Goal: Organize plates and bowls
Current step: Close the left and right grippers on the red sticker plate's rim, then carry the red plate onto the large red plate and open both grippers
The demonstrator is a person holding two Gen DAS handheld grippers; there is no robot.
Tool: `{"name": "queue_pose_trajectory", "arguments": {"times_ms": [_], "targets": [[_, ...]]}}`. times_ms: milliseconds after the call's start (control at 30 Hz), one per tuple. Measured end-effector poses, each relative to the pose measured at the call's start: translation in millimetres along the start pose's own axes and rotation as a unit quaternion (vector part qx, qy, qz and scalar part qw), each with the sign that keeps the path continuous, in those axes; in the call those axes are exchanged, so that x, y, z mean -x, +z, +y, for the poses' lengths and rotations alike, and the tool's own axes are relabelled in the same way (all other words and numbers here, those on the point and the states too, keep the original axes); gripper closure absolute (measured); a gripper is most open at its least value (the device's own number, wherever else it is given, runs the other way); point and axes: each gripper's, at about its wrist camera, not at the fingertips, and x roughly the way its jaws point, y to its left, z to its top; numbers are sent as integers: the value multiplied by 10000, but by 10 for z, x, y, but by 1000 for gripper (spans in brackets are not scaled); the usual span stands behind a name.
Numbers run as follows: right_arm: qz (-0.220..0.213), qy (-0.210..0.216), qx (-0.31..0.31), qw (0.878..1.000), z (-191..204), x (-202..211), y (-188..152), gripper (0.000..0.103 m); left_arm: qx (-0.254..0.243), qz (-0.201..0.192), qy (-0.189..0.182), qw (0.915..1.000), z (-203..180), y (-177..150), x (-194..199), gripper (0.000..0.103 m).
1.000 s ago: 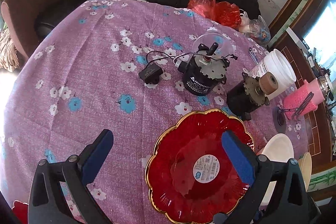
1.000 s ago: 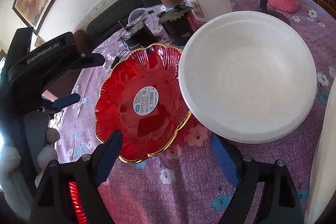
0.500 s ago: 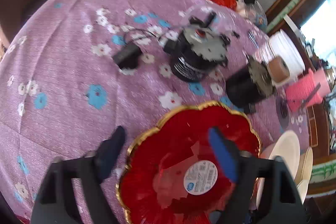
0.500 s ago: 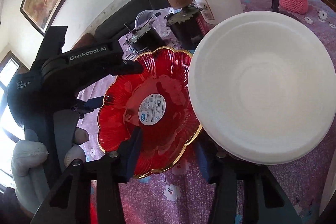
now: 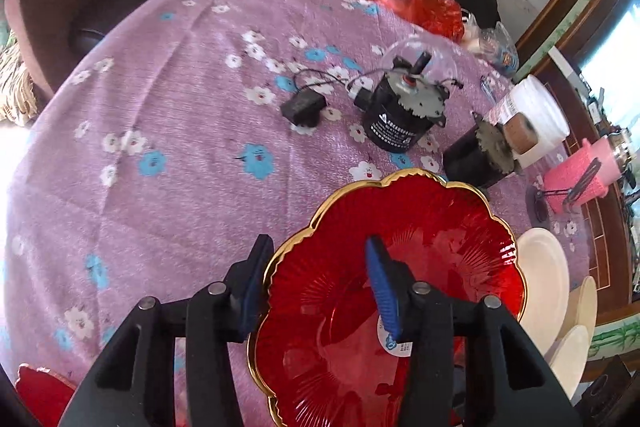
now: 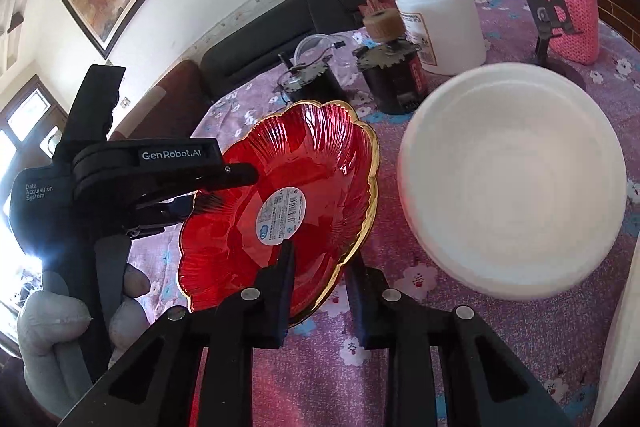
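A red glass plate (image 5: 420, 247) (image 6: 320, 155) with a gold scalloped rim and a round sticker lies on the purple flowered tablecloth (image 5: 180, 115). My left gripper (image 5: 318, 283) (image 6: 224, 189) straddles the plate's left rim, one finger outside and one over the plate. Its jaws are closing and a gap still shows. My right gripper (image 6: 320, 271) is closing on the near rim, one pad on the plate's face and the other against its outer edge. A white bowl (image 6: 512, 187) (image 5: 544, 275) sits just right of the plate.
Two black motors (image 5: 396, 123) (image 5: 476, 159), a black adapter (image 5: 304, 107), a white jar (image 5: 532, 111) and a pink knit-covered bottle (image 5: 580, 171) stand beyond the plate. More cream dishes (image 5: 580, 311) lie at the right edge, another red plate (image 5: 40, 391) at bottom left. A gloved hand (image 6: 52, 319) holds the left gripper.
Both grippers' jaws have narrowed from wide open. The left one shifted so the red plate's rim sits between its fingers. The right one moved left from the bowl onto the plate's near rim.
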Motion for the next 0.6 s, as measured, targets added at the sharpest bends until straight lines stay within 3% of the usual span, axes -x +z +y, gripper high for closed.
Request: {"name": "queue_pose_trajectory", "arguments": {"times_ms": [300,600], "targets": [[-306,254,722,9966,549,488,-144,77,429,-577,-173,9973,445,-396,855,57],[105,550,1388,9887,1238,741,-613,78,1094,-1050,-64,9884,1108,-1028,1489,57]]}}
